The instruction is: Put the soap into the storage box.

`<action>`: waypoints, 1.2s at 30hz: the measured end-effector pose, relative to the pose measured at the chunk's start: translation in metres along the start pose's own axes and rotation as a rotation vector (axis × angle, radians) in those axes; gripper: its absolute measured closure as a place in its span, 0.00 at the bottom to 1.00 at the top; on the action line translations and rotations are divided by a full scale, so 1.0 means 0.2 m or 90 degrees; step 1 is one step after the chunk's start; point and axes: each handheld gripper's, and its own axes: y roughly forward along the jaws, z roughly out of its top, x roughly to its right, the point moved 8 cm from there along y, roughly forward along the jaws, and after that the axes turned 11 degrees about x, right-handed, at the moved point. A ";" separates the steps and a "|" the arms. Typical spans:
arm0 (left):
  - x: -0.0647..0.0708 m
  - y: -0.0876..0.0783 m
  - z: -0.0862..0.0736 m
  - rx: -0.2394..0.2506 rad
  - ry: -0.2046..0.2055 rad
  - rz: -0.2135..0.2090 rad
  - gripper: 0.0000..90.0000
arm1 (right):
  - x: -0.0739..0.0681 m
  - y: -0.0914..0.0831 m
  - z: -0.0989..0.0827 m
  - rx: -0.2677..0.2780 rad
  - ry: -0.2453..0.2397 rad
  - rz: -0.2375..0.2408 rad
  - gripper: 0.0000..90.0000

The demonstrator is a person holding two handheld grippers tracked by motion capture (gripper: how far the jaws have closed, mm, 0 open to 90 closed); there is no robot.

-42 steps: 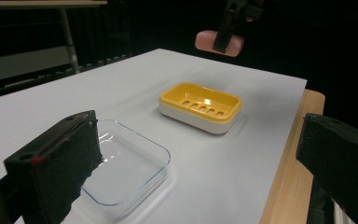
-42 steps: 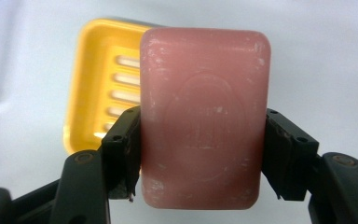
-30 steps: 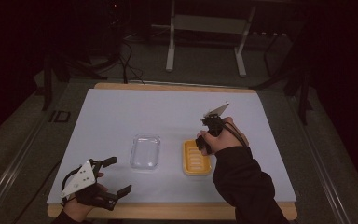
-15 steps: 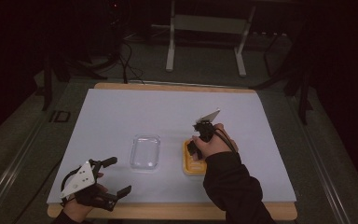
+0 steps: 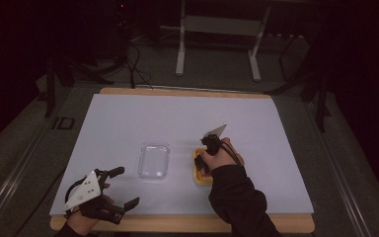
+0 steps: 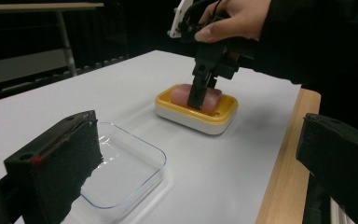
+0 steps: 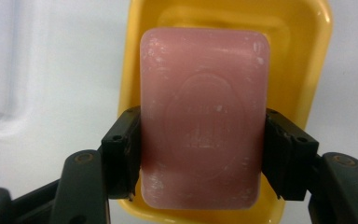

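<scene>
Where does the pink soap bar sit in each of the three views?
High view: hidden under the right hand, right of centre.
Left gripper view: soap bar upper centre, between the right gripper jaws.
Right gripper view: centre, clamped on both sides.
Shared landmark: the yellow dish under it.

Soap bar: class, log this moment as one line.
right gripper: jaws against soap bar sides | soap: in yellow dish | left gripper: open, idle | glass tray: empty
</scene>
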 end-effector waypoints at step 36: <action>0.00 0.00 0.00 -0.003 -0.006 -0.010 0.00 | -0.03 -0.11 0.06 0.022 -0.103 -0.009 0.34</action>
